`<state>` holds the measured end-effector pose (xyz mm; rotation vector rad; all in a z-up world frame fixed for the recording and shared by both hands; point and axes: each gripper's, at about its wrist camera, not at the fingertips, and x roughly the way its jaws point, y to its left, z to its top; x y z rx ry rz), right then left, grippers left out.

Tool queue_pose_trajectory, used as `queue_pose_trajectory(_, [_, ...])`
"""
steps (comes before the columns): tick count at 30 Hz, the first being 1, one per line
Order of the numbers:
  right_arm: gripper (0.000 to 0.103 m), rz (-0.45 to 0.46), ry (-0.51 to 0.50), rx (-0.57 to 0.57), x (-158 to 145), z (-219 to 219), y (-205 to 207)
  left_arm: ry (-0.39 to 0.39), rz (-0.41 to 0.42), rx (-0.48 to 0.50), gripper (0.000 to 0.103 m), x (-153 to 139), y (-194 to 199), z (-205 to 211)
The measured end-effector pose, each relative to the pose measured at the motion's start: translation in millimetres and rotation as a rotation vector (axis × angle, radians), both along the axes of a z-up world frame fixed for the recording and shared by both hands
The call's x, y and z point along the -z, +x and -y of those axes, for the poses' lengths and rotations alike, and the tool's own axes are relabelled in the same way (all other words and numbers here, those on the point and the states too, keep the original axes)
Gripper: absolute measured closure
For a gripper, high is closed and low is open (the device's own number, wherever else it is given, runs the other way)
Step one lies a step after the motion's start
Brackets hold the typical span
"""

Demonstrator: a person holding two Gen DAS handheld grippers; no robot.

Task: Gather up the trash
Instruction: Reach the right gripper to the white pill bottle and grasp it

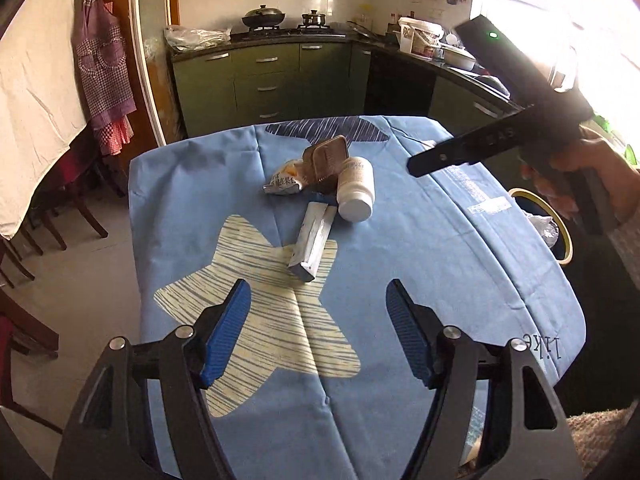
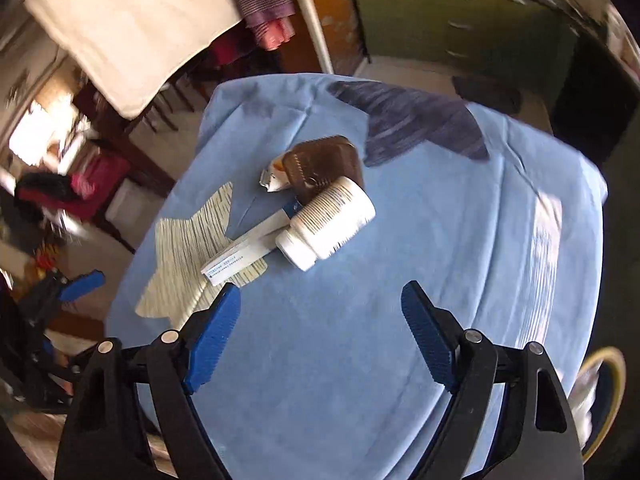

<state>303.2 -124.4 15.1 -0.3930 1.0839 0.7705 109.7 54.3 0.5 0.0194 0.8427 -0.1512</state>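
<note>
Approach step: trash pile (white bottle [image 2: 328, 224], long box [image 2: 244, 254], brown tin [image 2: 322, 166], wrapper [image 1: 285, 182]) mid-counter [image 1: 420, 264], both fingers wide and empty; next, lower right gripper [image 2: 320, 334] onto bottle, bin [image 1: 554, 224] beside counter.

white plastic pill bottle [image 1: 355, 189] lay on its side, against brown plastic tray [image 1: 325, 159] | crumpled snack wrapper [image 1: 285, 182] touched the tray | long white carton [image 1: 313, 244] lay flat beside the bottle

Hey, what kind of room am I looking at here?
Most likely a home kitchen with a dining corner: a gas stove carrying a wok and a pot, green base cabinets under a dark counter, and a checked apron hanging by the doorway.
</note>
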Motion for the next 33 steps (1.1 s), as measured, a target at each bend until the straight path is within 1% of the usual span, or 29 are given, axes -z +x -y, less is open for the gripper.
queue_pose_trajectory(1, [0.011,0.085,-0.074,-0.090,3.0,-14.8,-1.5,-0.005,-0.004,0.000,0.036,1.9,-2.8,-2.1])
queue_pose_trajectory(2, [0.005,0.140,-0.136,-0.177,8.3,-25.4,-2.9,-0.010,-0.009,-0.003,0.036,3.2,-4.4,-4.8])
queue_pose_trajectory(3, [0.005,0.185,-0.181,-0.249,13.8,-33.7,-4.4,-0.011,-0.014,-0.004,0.036,5.2,-5.6,-6.2])
queue_pose_trajectory(4, [0.005,0.208,-0.208,-0.313,20.4,-39.6,-4.1,-0.010,-0.018,-0.005,0.036,6.8,-7.3,-8.0])
queue_pose_trajectory(5, [0.005,0.200,-0.221,-0.361,27.2,-43.9,-1.9,-0.009,-0.021,-0.007,0.036,8.3,-8.3,-10.0])
queue_pose_trajectory(6, [0.005,0.189,-0.231,-0.378,33.8,-42.3,0.4,-0.013,-0.023,-0.012,0.036,8.9,-9.0,-12.4])
queue_pose_trajectory(8, [0.005,0.127,-0.231,-0.394,48.6,-43.7,11.6,-0.025,-0.027,-0.026,0.036,9.2,-9.1,-16.8])
queue_pose_trajectory(11, [0.005,0.068,-0.203,-0.416,62.5,-51.1,24.3,-0.037,-0.028,-0.043,0.036,9.4,-7.6,-20.8])
queue_pose_trajectory(14, [0.005,0.065,-0.196,-0.427,67.2,-58.4,27.6,-0.044,-0.035,-0.050,0.035,11.0,-4.4,-23.8])
queue_pose_trajectory(18, [0.005,0.027,-0.226,-0.427,76.4,-64.5,34.2,-0.044,-0.048,-0.051,0.034,14.2,0.0,-24.1])
queue_pose_trajectory(20, [0.006,0.027,-0.239,-0.423,80.6,-67.4,35.1,-0.045,-0.053,-0.049,0.034,15.7,1.5,-24.4])
queue_pose_trajectory(21, [0.010,0.025,-0.240,-0.415,82.1,-68.0,37.0,-0.046,-0.054,-0.050,0.034,16.1,2.2,-24.7])
queue_pose_trajectory(23, [0.018,0.013,-0.215,-0.398,81.7,-67.3,40.0,-0.050,-0.056,-0.050,0.034,17.2,2.7,-25.5])
queue_pose_trajectory(27, [0.019,0.043,-0.187,-0.369,75.3,-59.5,38.4,-0.051,-0.063,-0.051,0.034,18.0,2.9,-24.9])
queue_pose_trajectory(30, [0.019,0.059,-0.151,-0.346,59.9,-40.9,29.6,-0.050,-0.061,-0.044,0.034,16.7,1.9,-21.9])
queue_pose_trajectory(33, [0.019,0.068,-0.146,-0.316,47.6,-19.0,18.8,-0.050,-0.052,-0.027,0.034,13.6,1.5,-14.8])
